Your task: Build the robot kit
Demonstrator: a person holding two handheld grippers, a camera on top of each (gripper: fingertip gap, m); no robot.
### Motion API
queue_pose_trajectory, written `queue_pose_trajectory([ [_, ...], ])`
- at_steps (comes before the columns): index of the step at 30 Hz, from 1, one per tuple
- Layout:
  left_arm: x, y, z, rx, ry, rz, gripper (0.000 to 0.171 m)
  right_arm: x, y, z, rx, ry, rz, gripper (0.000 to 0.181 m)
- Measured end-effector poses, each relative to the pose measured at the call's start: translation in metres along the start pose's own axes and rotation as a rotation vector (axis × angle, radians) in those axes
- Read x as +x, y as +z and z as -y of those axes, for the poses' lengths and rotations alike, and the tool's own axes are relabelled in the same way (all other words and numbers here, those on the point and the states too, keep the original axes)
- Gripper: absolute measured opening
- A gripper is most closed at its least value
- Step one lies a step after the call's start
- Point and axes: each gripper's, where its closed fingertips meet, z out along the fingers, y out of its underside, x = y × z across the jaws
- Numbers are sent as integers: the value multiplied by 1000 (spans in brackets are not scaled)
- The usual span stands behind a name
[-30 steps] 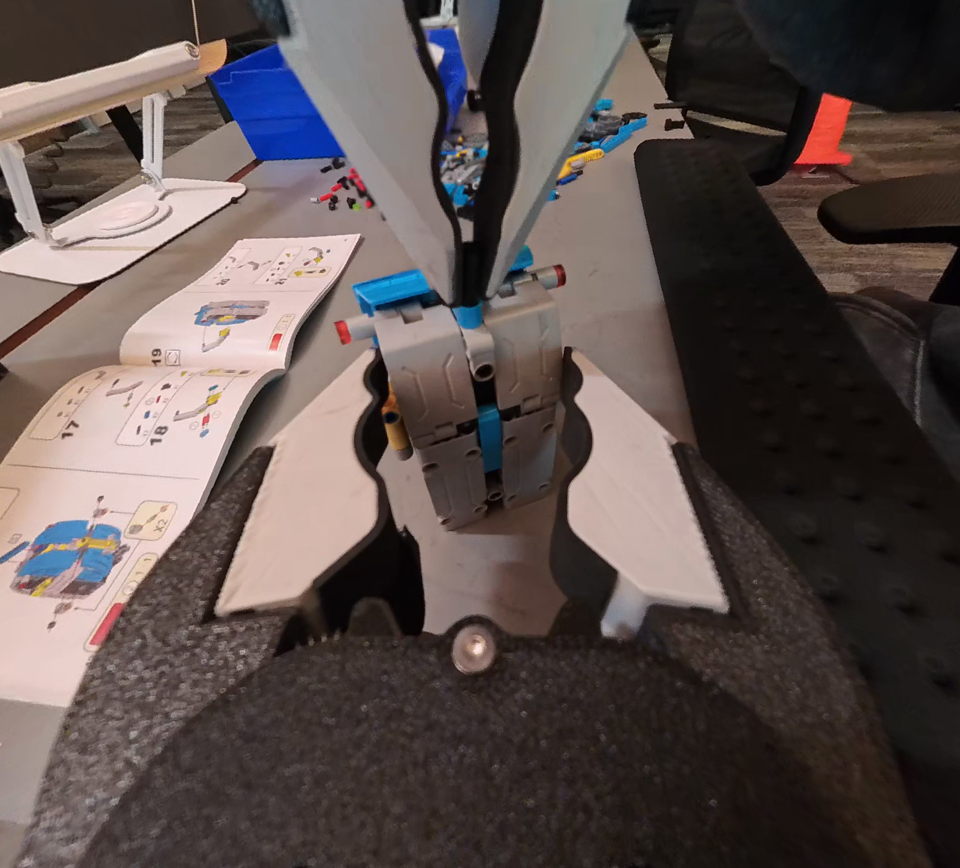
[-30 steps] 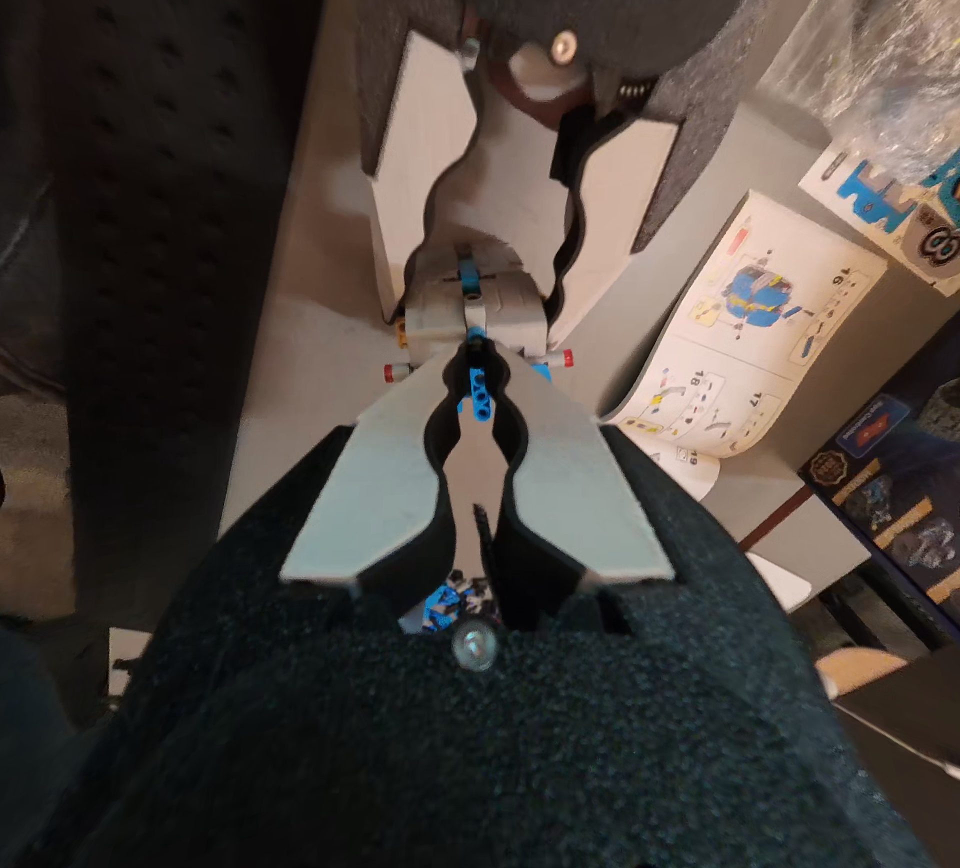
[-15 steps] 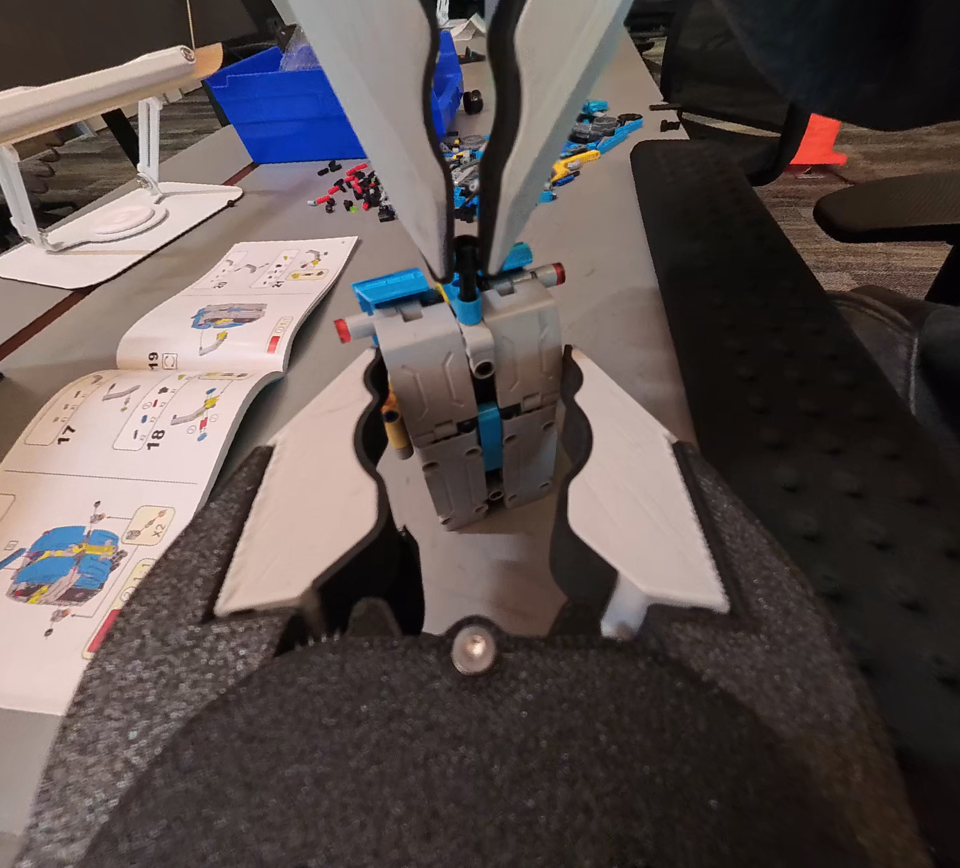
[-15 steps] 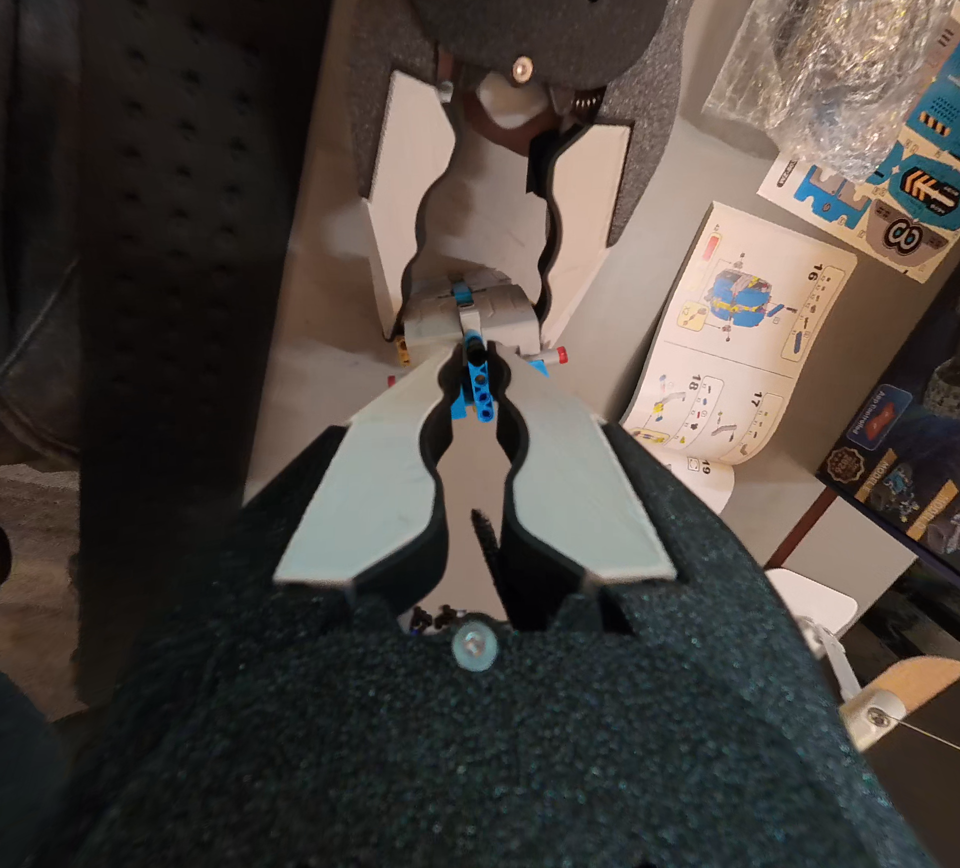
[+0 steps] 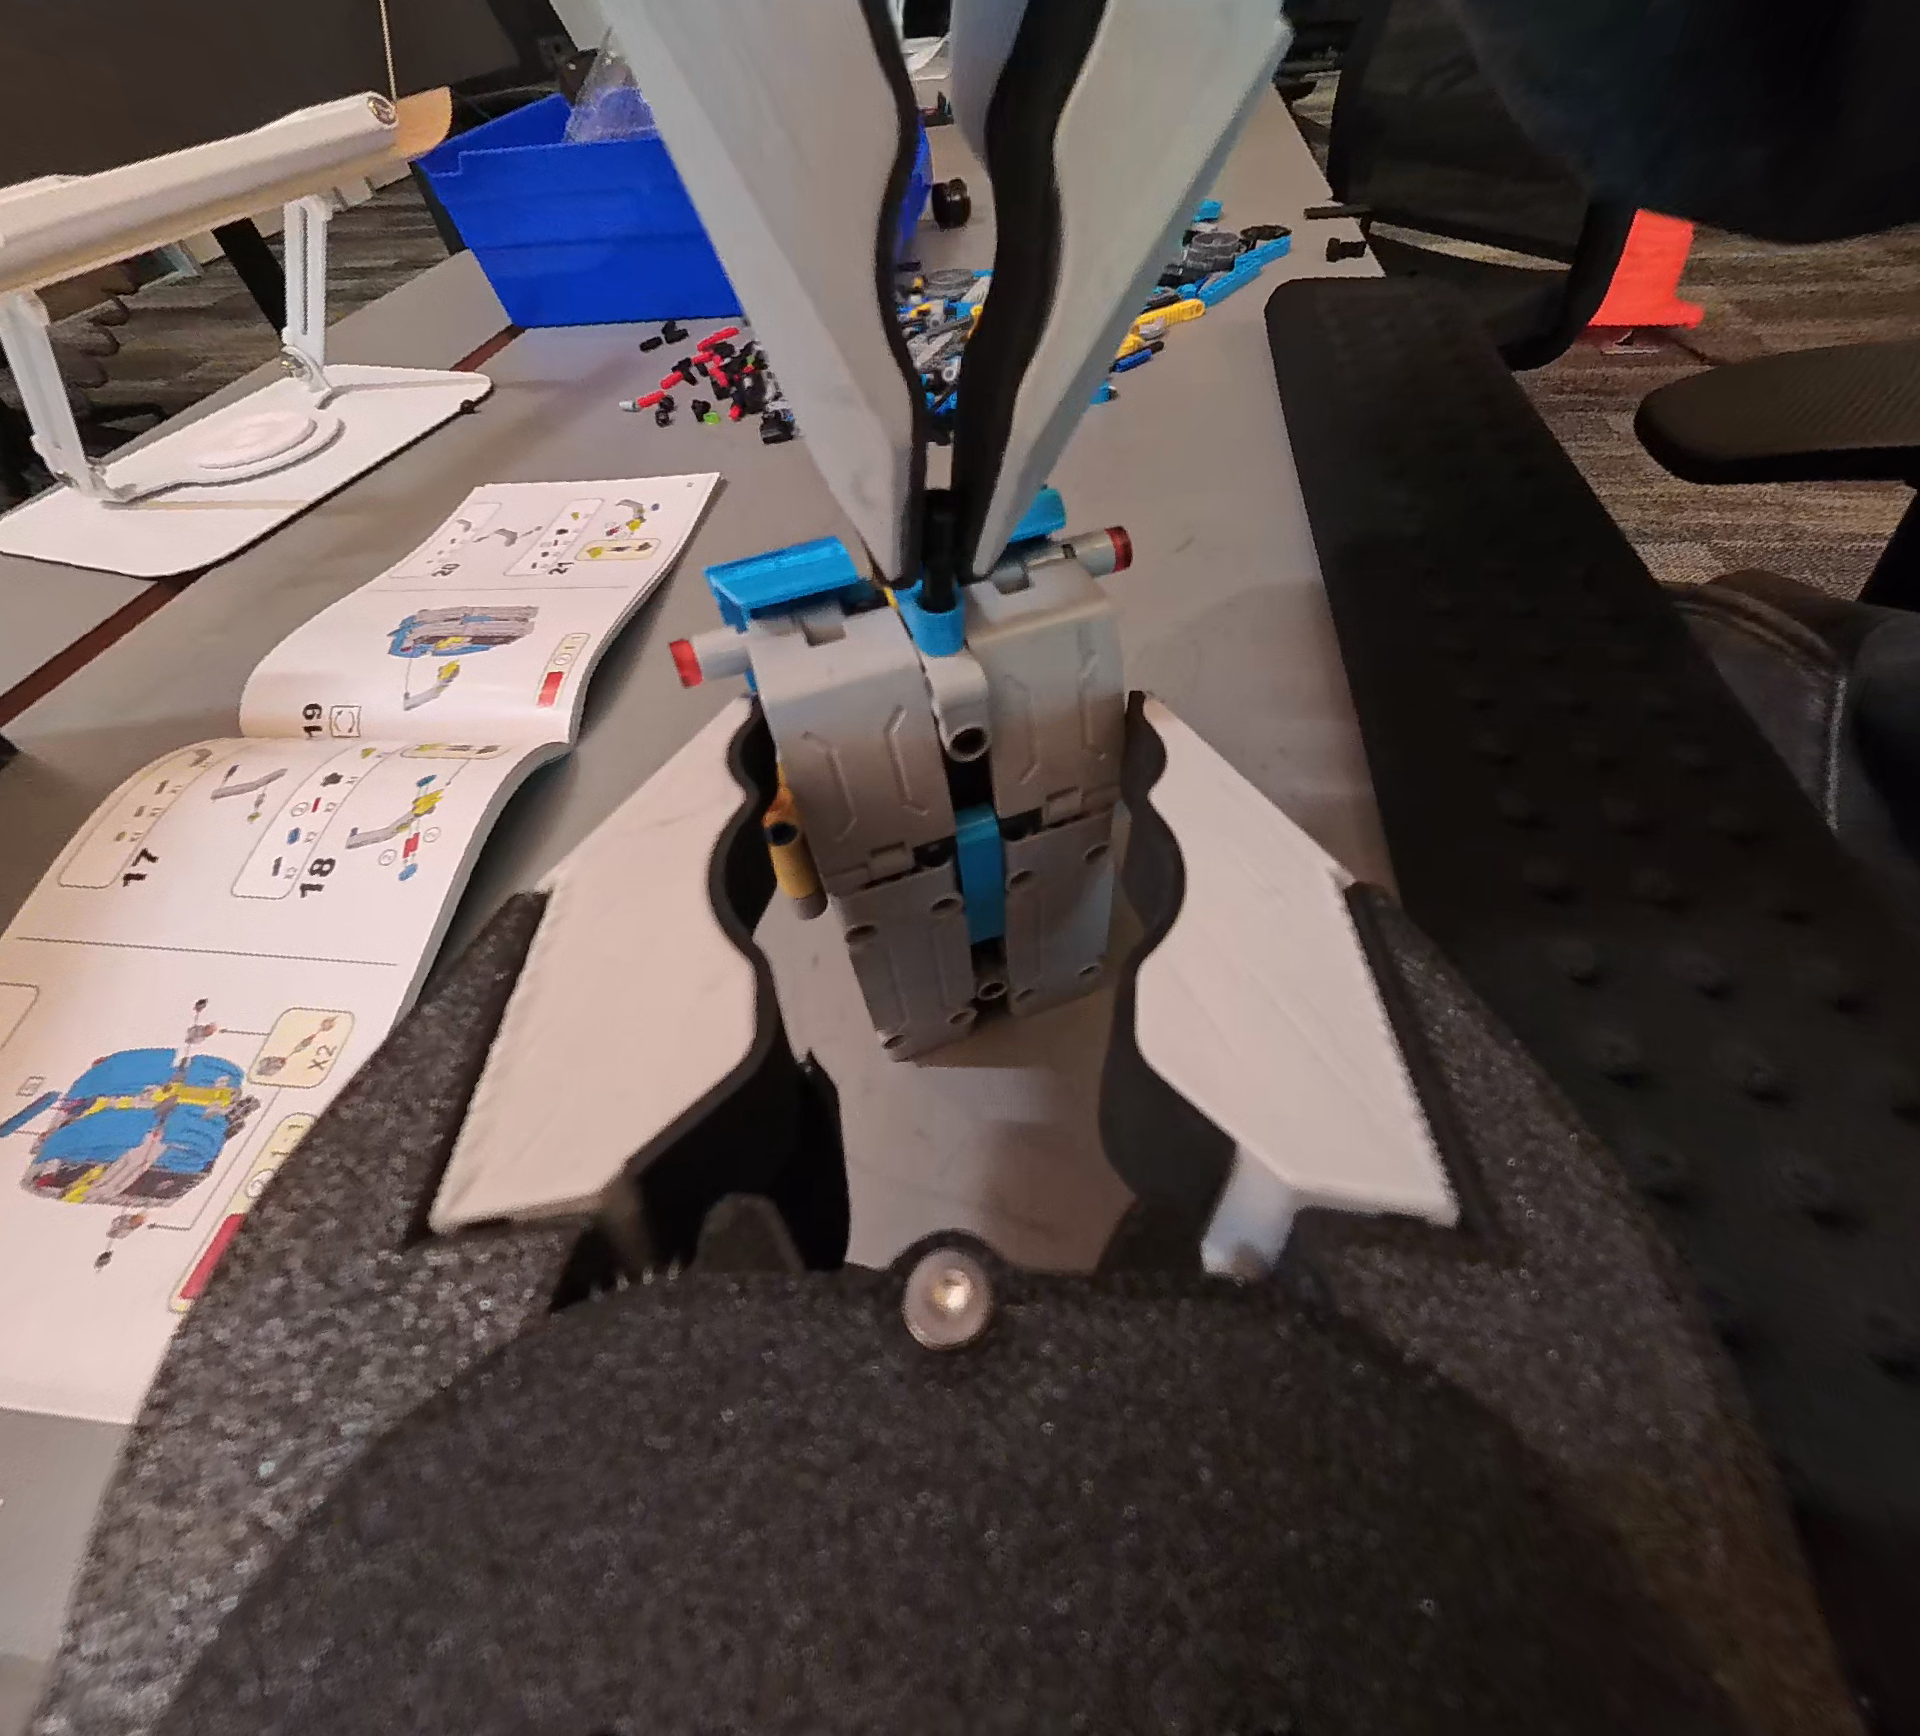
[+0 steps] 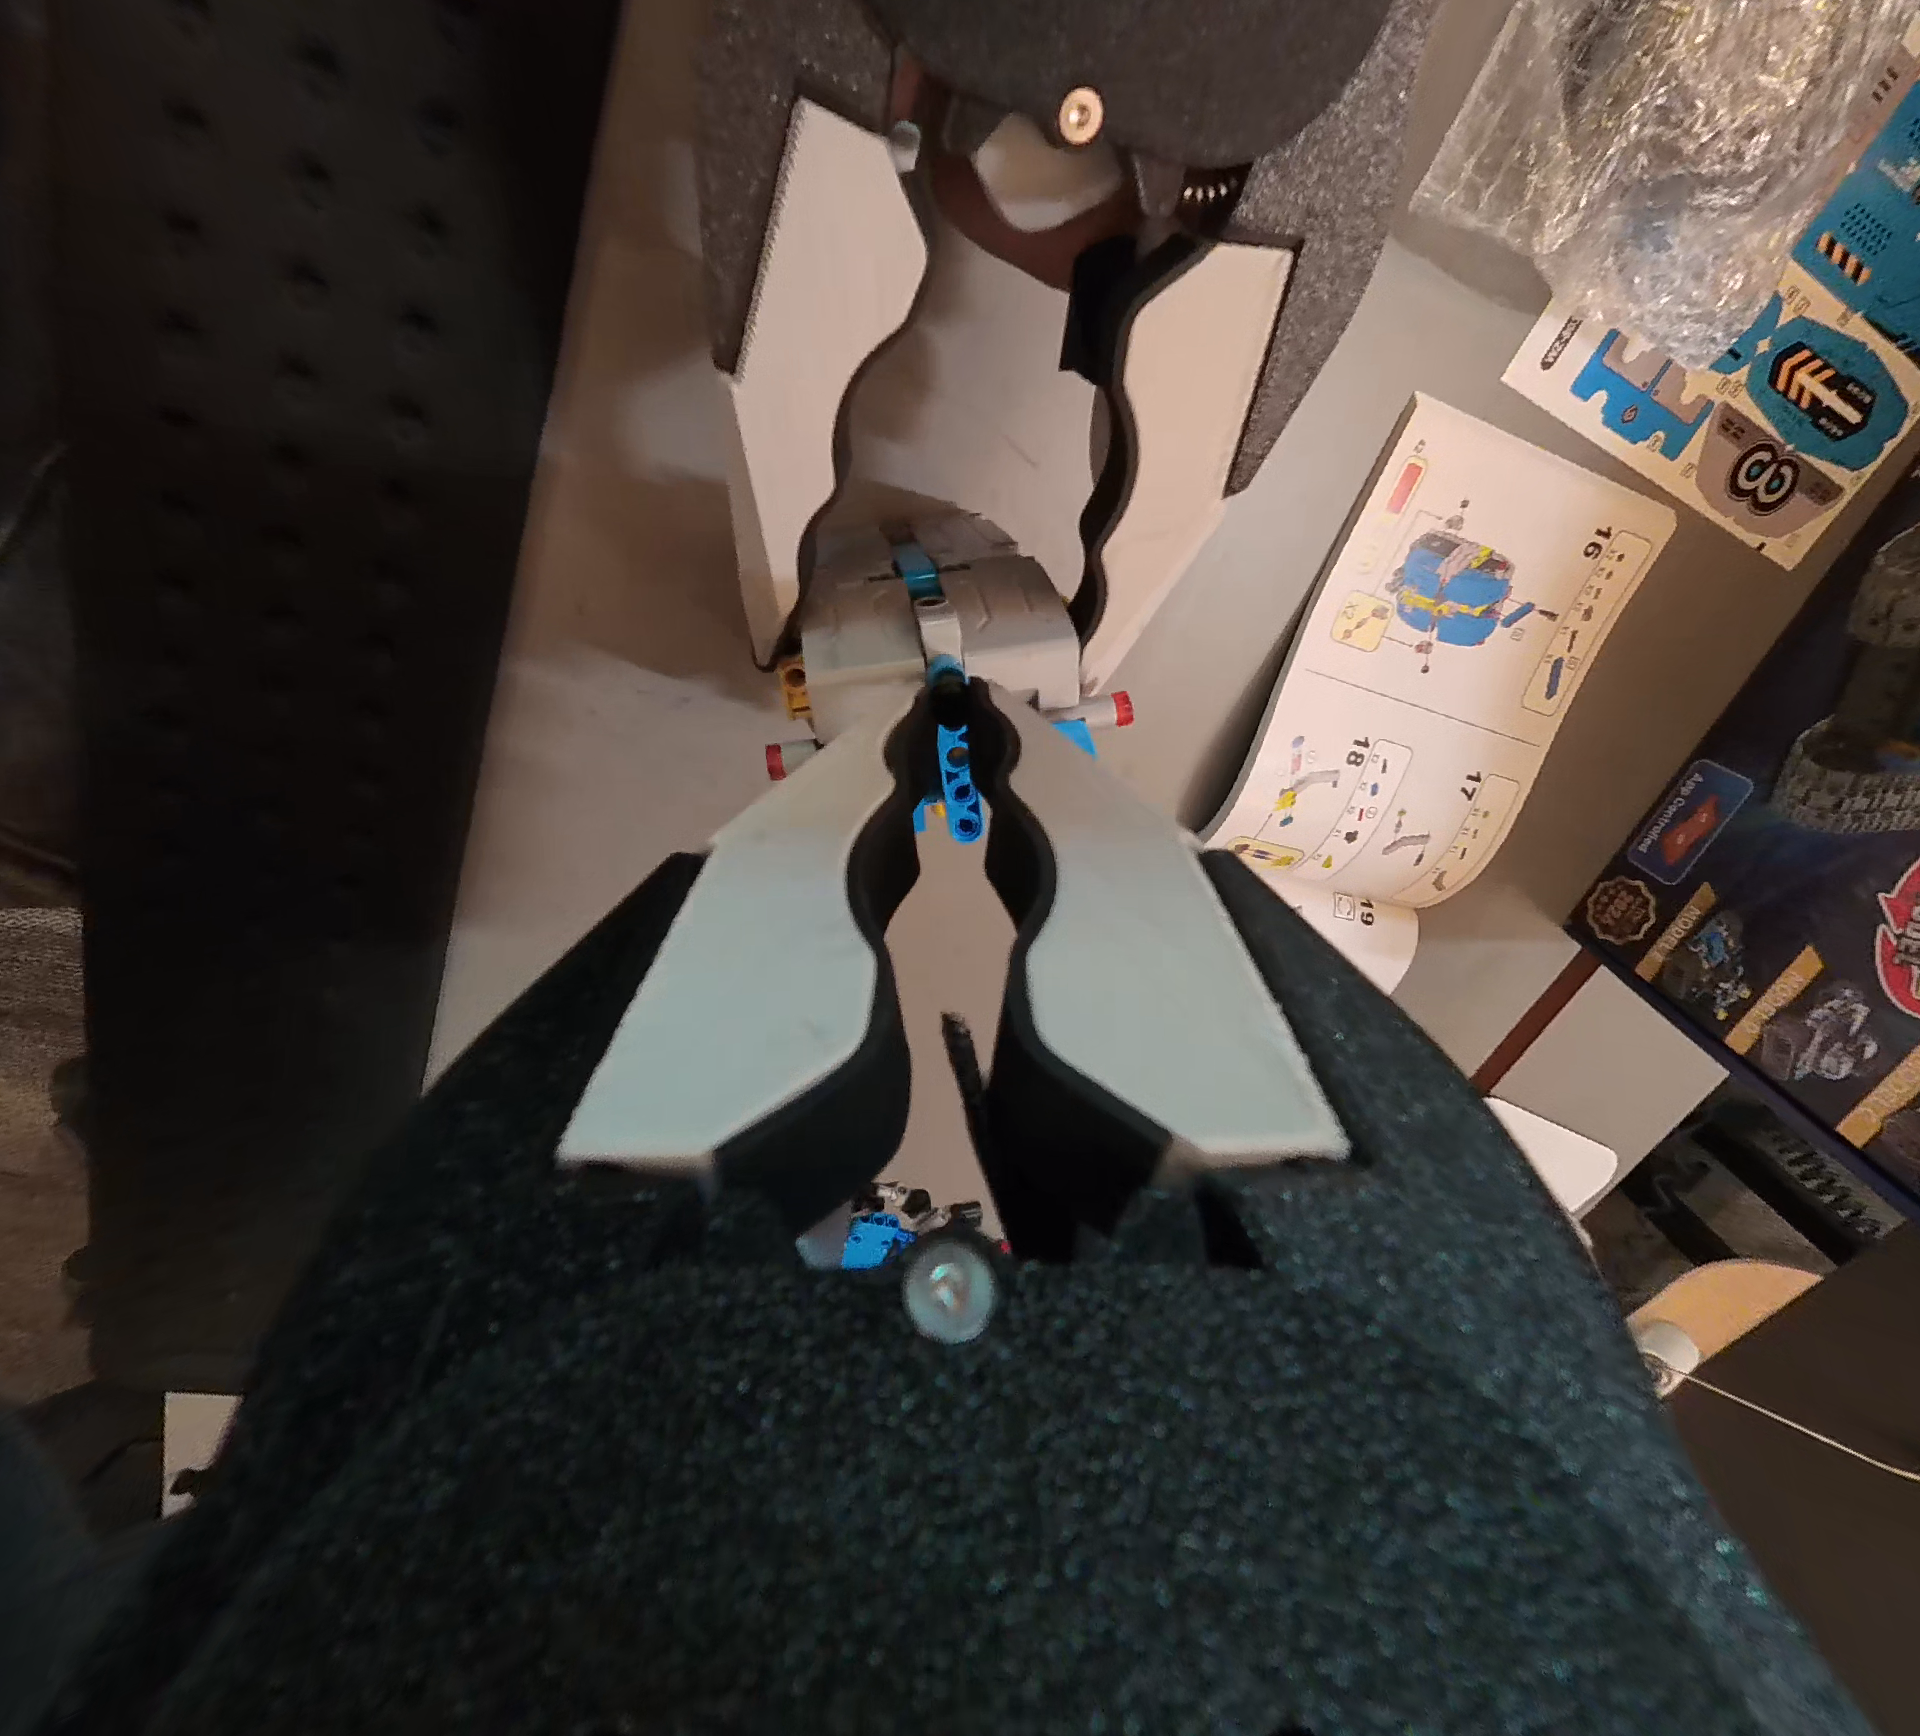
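Observation:
A grey toy-brick assembly point(image 5: 935, 813) with blue parts and red-tipped axles sits between my left gripper's point(image 5: 940, 746) white fingers, which are shut on its sides just above the grey table point(image 5: 1226, 606). My right gripper point(image 5: 935, 548) comes down from above. Its tips close on a small black pin point(image 5: 938, 533) standing in a blue connector point(image 5: 935, 621) on top of the assembly. In the right wrist view my right gripper point(image 6: 948, 701) points at the assembly point(image 6: 935, 616). A blue holed beam point(image 6: 956, 782) shows through the gap between its fingers.
An open instruction booklet point(image 5: 343, 803) lies left of the assembly. Behind it are loose pieces point(image 5: 717, 377), a blue bin point(image 5: 582, 232) and a white stand point(image 5: 239, 439). A black chair point(image 5: 1558, 751) flanks the table's right edge. A plastic bag point(image 6: 1714, 76) and a printed box point(image 6: 1766, 907) lie beyond the booklet. My hands' fingertips stand some 4 cm from each other.
My right gripper's tips were pressed together a second ago; now they stand slightly apart with the black pin showing between them. The right gripper has drawn back a little. The left gripper and assembly held still.

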Motion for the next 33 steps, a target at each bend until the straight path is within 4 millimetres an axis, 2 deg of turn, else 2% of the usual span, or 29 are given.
queue_pose_trajectory([
  [6, 0, 1, 0, 3, 12, -4, 67, -2, -2, 0, 25, 60, 31, 8],
  [8, 0, 0, 0, 5, 9, -6, 67, -8, -3, 2, 40, 59, 65, 23],
  [9, 0, 1, 0, 4, 11, -6, 67, -8, -4, 1, 35, 53, 57, 22],
  [11, 1, 1, 0, 5, 16, -7, 67, 0, -5, 0, 23, 25, -6, 7],
  [20, 0, 1, 0, 5, 2, -8, 67, 0, -2, -2, -80, 3, 7, 5],
  [28, 0, -1, 0, 8, 6, -5, 67, 0, -1, 1, 0, 76, 78, 4],
  [33, 0, 3, 1, 18, -7, -15, 67, 1, -1, -3, -69, 60, 88, 5],
])
